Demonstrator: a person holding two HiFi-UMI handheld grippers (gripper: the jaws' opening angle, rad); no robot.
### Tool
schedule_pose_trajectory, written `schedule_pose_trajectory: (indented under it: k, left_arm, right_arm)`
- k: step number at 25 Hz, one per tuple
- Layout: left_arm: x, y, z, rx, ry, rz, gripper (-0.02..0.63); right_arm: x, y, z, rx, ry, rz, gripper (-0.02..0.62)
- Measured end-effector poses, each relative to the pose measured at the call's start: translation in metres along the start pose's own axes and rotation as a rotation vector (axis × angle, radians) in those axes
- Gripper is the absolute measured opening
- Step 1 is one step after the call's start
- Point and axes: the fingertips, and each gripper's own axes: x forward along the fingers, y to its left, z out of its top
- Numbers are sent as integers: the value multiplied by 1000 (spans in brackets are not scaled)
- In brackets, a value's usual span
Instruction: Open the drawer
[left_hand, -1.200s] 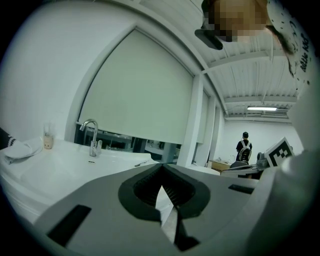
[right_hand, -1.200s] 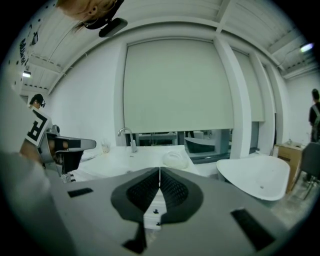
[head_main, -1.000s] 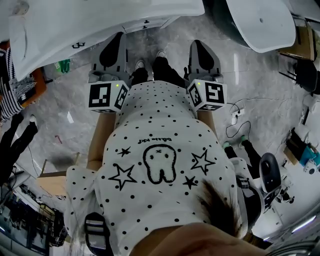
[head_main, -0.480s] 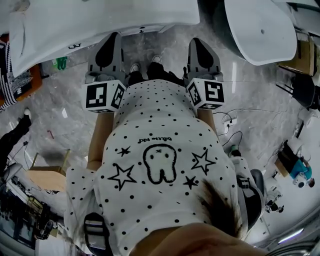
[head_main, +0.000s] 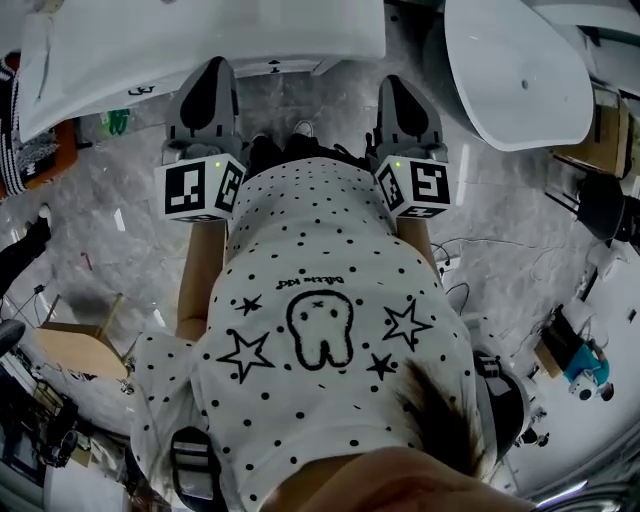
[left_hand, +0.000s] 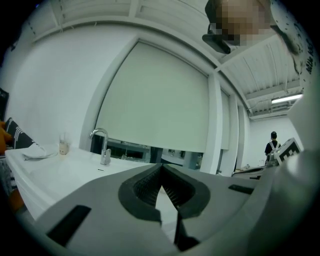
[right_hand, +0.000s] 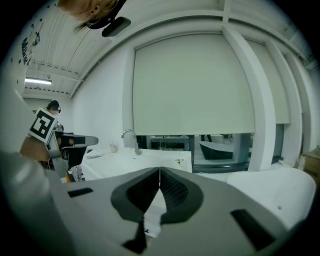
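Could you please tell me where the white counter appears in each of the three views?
Head view: the white counter spans the top edge, left to centre.
Left gripper view: the counter lies lower left, beyond the jaws.
Right gripper view: the counter sits centre-left, just above the jaws.
Shared landmark: the chrome faucet on it, in both gripper views; not seen in the head view.

In the head view, the white counter (head_main: 200, 40) is cut off by the top edge, and the dark marks (head_main: 275, 68) on its near edge are too small to be told. The hands on the left gripper (head_main: 212, 66) and the right gripper (head_main: 393, 84) are hidden under the marker cubes (head_main: 200, 190) and the dotted shirt (head_main: 320, 250). In the left gripper view, a small pale object (left_hand: 63, 146) beside the faucet (left_hand: 104, 150) cannot be identified, and a distant person (left_hand: 272, 142) is seen only as a dark figure.
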Motion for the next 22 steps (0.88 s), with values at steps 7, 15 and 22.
schedule_pose_trajectory:
  k: [7,15,22]
  left_arm:
    - [-6,6,1,-15,-13,43,5]
    - [-5,6,2,-2,-7,31,5]
    - [3,3,7,21,4,11,5]
  right_arm:
    - [3,7,3,-12,-4,31,14]
    - [4,9,2,3,-8,31,14]
    - [5,7,3,21,-18,18,14]
